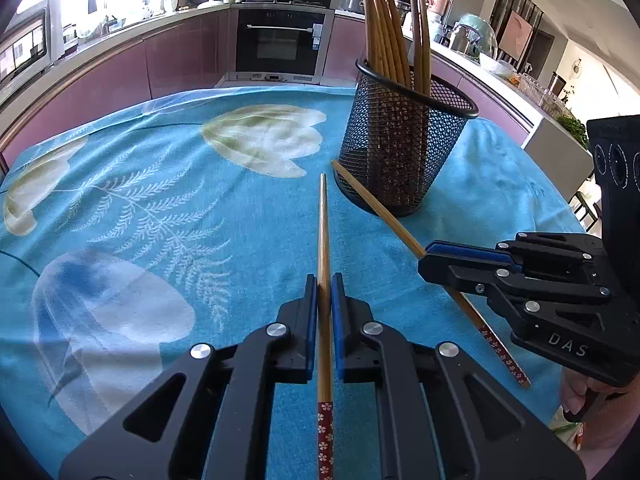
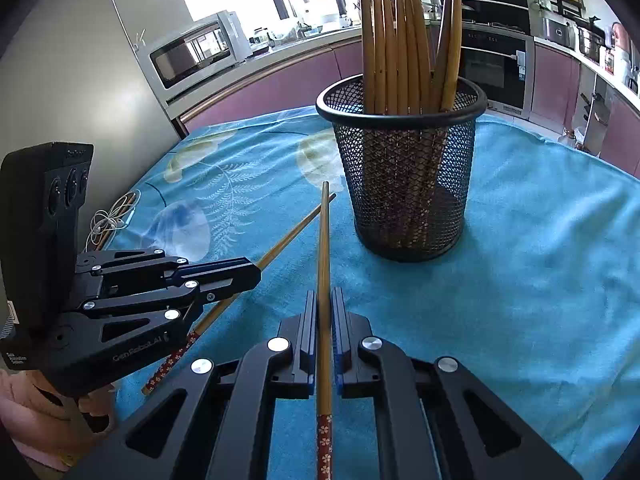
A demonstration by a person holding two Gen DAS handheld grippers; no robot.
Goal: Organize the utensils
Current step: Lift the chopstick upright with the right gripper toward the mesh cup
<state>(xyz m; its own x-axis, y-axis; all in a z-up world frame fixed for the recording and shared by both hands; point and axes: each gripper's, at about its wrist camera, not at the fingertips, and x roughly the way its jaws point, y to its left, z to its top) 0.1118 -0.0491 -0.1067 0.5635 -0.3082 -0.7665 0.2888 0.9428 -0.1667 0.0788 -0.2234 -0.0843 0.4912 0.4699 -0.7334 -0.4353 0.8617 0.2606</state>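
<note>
- mesh cup point(image 1: 404, 148) on blue cloth point(image 1: 160, 200), packed with upright chopsticks point(image 1: 384, 20)
- left gripper point(image 1: 325, 280) and right gripper point(image 2: 325, 298) each pinching one chopstick point(image 1: 324, 240)

the left wrist view sits just behind the left gripper point(image 1: 324, 280), close above the desk point(image 1: 160, 184), tilted down and facing the oven wall. the right wrist view rides the right gripper point(image 2: 324, 298) likewise, low and near, angled more toward the window and microwave point(image 2: 196, 54). both share the mesh holder point(image 1: 404, 144) point(image 2: 404, 176), the blue cloth, and each other's gripper at the frame edge.
</note>
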